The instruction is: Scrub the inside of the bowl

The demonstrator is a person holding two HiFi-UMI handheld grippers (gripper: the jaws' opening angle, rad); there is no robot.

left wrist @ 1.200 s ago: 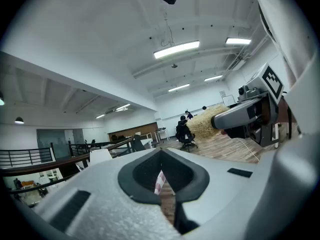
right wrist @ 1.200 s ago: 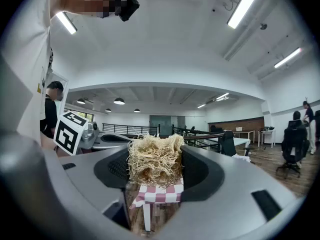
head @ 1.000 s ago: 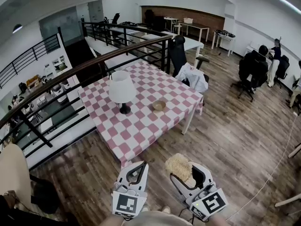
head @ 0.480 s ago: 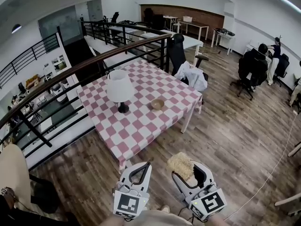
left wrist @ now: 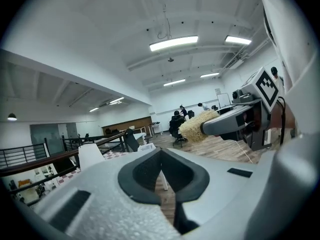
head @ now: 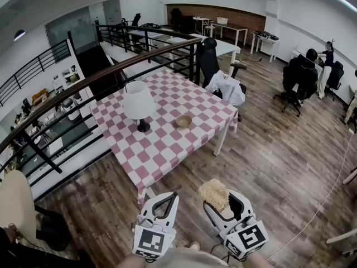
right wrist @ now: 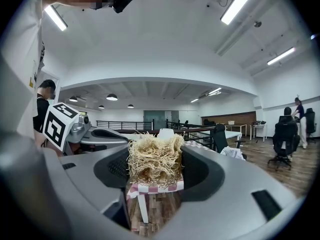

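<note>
Bowl [head: 183, 121] is small and far off in the head view, so I can't read its inside. It sits on the checkered desk [head: 162, 149], just right of the lamp [head: 138, 106] and well apart from both my grippers. In the right gripper view the straw scrubber [right wrist: 154, 159] blocks it. My right gripper [head: 218, 201] fingers pinch the scrubber. My left gripper [head: 169, 197] fingers are pressed together, nothing between. Vs 1 s ago: same grip, desk and bowl drifted slightly up-left in the head view.
</note>
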